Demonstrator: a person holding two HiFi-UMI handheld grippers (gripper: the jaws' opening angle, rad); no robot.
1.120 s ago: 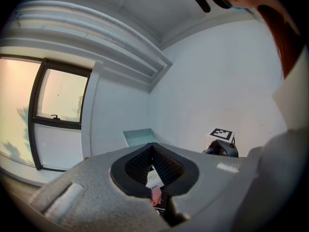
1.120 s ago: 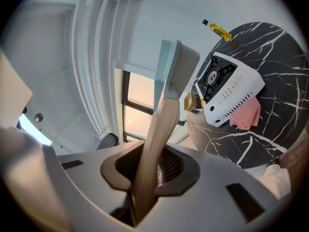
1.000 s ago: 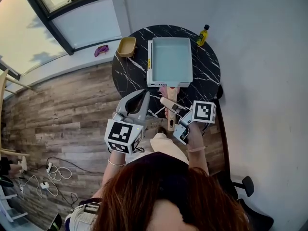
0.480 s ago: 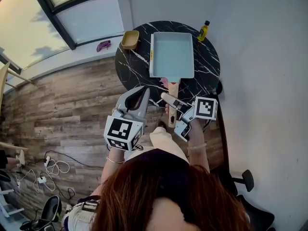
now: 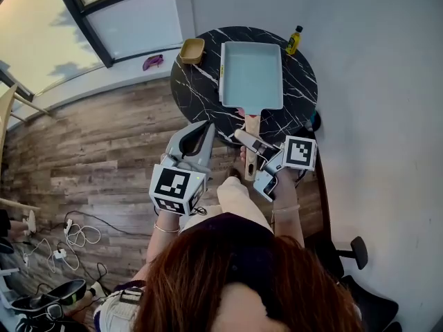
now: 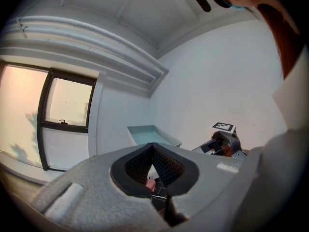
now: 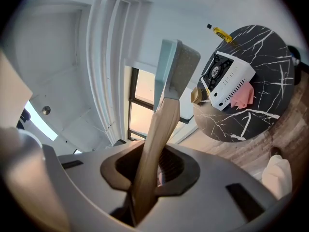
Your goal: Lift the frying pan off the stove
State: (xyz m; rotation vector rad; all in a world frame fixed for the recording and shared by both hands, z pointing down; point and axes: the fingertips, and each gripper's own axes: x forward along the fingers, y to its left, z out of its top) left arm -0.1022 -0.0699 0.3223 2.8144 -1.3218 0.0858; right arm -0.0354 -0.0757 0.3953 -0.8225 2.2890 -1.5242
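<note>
- A round black marble table point(image 5: 199, 94) stands on a wood floor point(image 5: 90, 151) against a white wall point(image 5: 374, 81), below a window.
- The right gripper point(image 5: 248, 142) is clamped on the wooden handle point(image 5: 253, 124) of the pale blue rectangular pan point(image 5: 250, 75).
- In the right gripper view the handle runs up from between the jaws, which press on it from both sides.
- That view shows the pan in the air, well apart from the white stove point(image 7: 226, 80) on the table.
- A pink cloth point(image 7: 241, 96) lies on the table, touching the stove.
- From the head view the pan covers the stove.
- The left gripper point(image 5: 206, 126) hangs near the table's edge, its jaw tips together with nothing between them.
- A yellow bottle point(image 5: 294, 40) and a tan bowl point(image 5: 192, 50) sit at the table's far rim.
</note>
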